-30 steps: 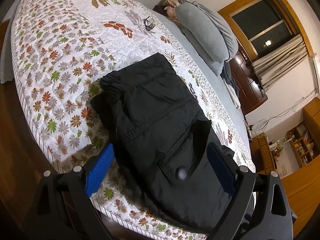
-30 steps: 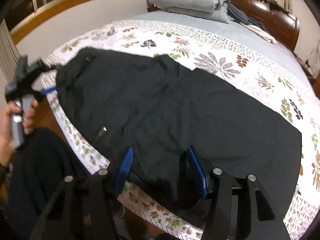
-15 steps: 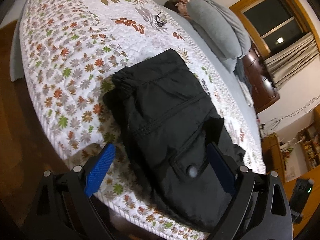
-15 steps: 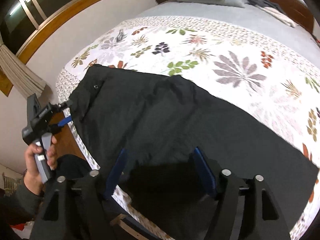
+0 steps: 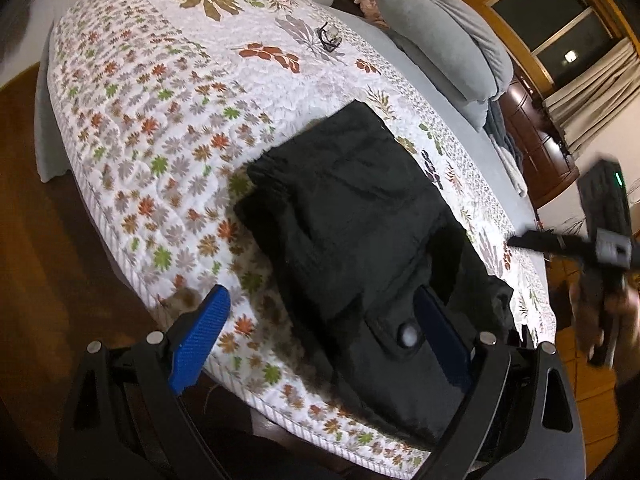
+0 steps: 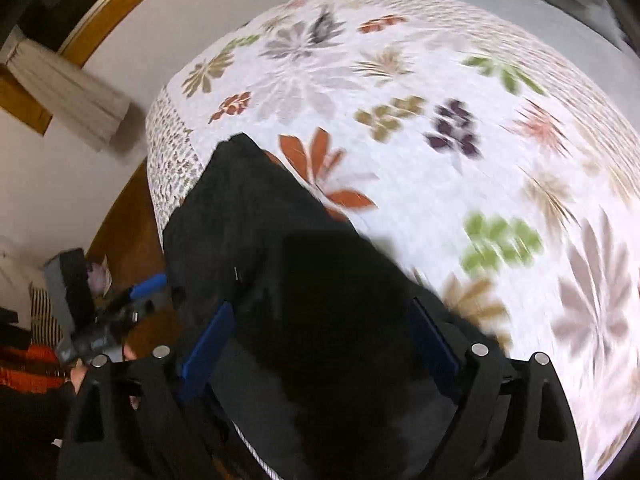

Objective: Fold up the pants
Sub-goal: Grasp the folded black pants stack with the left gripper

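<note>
The black pants (image 5: 360, 240) are spread on the floral quilt (image 5: 160, 120) toward 3 o'clock, with the left claw (image 5: 320, 336) held open and the right claw (image 6: 320, 344) gaping over the fabric.

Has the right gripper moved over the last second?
Yes. The right gripper has swung toward the waist end: the long black pants now fill little of its view, and the floral quilt fills most of it.
</note>
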Available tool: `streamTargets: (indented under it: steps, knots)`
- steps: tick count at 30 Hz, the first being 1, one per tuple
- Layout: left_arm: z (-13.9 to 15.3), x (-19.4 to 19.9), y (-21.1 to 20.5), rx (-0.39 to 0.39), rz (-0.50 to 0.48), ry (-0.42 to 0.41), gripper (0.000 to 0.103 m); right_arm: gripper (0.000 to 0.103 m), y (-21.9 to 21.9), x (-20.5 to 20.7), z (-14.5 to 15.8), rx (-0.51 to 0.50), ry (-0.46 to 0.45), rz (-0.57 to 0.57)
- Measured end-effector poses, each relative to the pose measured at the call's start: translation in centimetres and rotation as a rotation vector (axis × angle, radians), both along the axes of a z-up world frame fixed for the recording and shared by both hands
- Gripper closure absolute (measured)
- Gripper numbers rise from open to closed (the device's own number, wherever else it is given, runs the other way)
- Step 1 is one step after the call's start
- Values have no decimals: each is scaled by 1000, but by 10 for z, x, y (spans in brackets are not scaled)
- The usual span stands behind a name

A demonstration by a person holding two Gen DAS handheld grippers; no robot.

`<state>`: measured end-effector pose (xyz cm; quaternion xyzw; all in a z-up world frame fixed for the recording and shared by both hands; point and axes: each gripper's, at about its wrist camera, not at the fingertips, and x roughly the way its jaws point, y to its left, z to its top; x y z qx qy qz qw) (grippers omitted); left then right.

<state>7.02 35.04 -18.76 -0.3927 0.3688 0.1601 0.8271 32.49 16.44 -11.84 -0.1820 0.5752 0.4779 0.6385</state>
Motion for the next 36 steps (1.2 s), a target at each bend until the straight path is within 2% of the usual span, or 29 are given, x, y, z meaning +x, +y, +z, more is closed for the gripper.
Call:
streamTargets:
  steps: [3,8,11,14,16,20,23,27,31,36]
  knots:
    - [-1,2,5,-4,-9,15,10,14,49,9,-11,-21,37,72]
    - [-5,8,10,-9,-27,38,10,14,99,14,-27,-55,57,154]
    - [-15,3,18,-109,-28,12,10,14,120,16,-31,-65,64,208]
    - [-28,-16,37,-288,10,-112,10,13,135,18,-31,-73,78,242]
    - [-35,-24,45,-374,38,-150,10,13,143,19,-32,-85,99,268]
    - [-37,-28,51,-419,64,-191,10,13,152,17,-32,-104,94,302]
    - [-38,-28,49,-483,69,-239,10,13,155,15,-32,-106,91,312]
    - [-36,-11,39,-432,69,-161,9,13,152,13,-31,-97,102,320]
    - [-29,7,24,-303,52,-39,9,13,148,14,-34,-106,103,318]
    - [-19,17,10,-213,8,-4,9,13,147,17,-31,-101,102,307]
